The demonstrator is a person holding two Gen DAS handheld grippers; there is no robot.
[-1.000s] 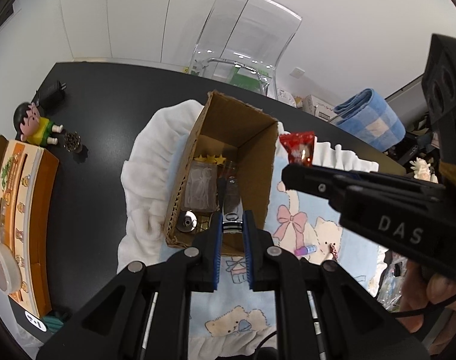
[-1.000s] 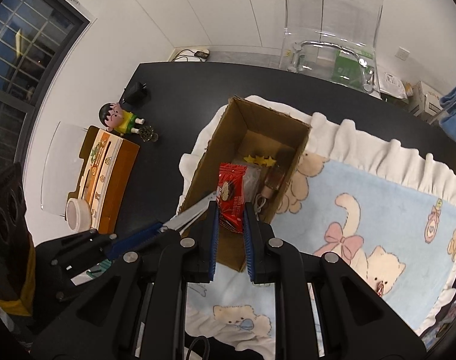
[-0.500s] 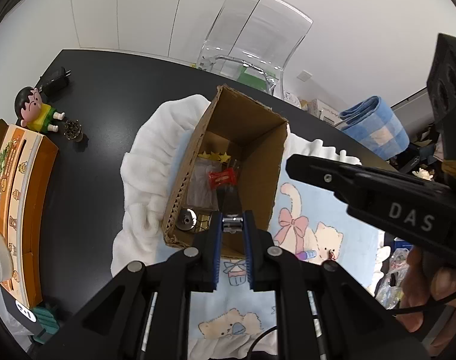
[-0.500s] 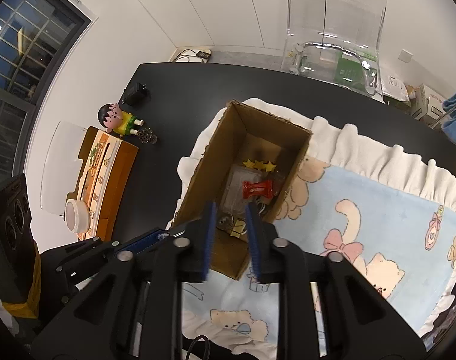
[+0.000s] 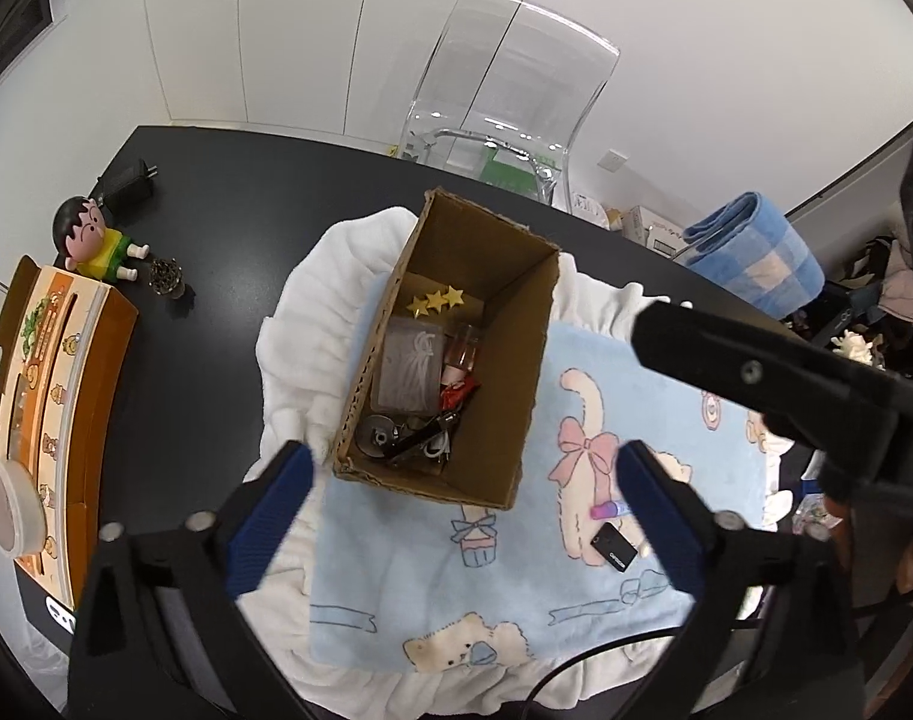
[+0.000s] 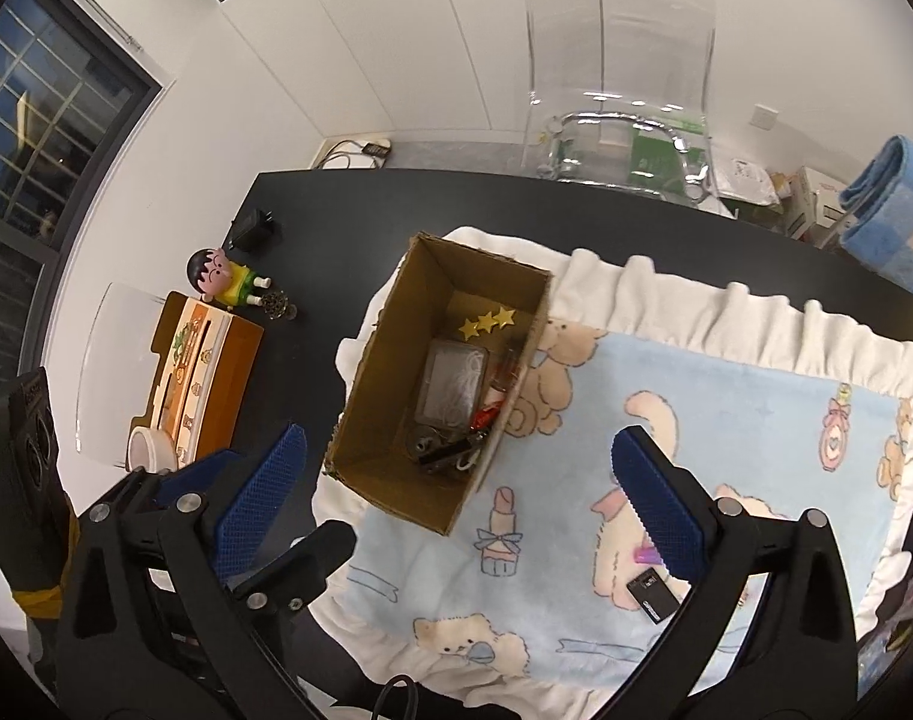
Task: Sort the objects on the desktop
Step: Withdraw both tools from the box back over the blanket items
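Over the cardboard box, both grippers hang with fingers spread wide and nothing between them: left gripper, right gripper. Box sits on the blue cartoon blanket on the black table and already holds gold stars, a clear packet, a red wrapper and dark metal bits at its 6 o'clock end. Still loose on the blanket, at about 4 o'clock from the box: a small black rectangular device and a tiny pink-purple item just beside it. Likely next step is picking those; right gripper is the nearer one. Both look thin and flat on soft fabric, so come straight down, press lightly into the pile, close along the short side, avoid pinching cloth. Grippers are close together, so clash risk; the left one should hold off. Off to 9 o'clock, clear of the path: cartoon figure, orange box, tape roll, black plug adapter. Clear chair at 12 o'clock.
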